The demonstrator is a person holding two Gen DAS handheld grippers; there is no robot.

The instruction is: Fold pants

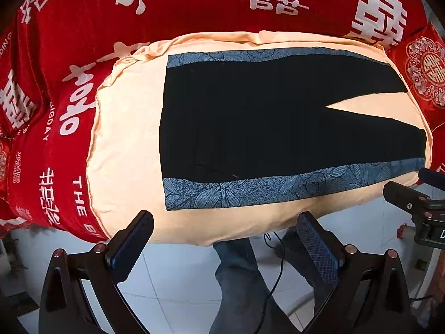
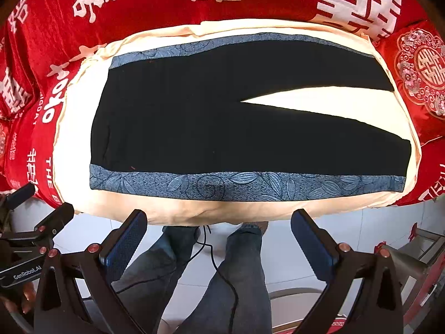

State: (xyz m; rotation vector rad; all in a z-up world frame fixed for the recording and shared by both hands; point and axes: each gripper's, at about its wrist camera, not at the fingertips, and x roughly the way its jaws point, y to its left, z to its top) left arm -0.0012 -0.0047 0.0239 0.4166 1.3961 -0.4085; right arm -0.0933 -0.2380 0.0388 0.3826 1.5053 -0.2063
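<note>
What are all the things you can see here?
pants: one, black with blue leafy side stripes, spread flat on the cream cloth, legs apart toward the right.
cream cloth: one, pale cream, under the pants, over the bed's near edge.
bedspread: one, red with white characters, behind and around the cloth.
cushion: one, red with a round embroidered pattern, at the right end.
cable: one, black, trailing over the floor.
floor: white tiles, below the bed.
legs: two, in blue jeans, standing by the bed.
left gripper: one, black, fingers open, empty.
right gripper: one, black, fingers open, empty.
</note>
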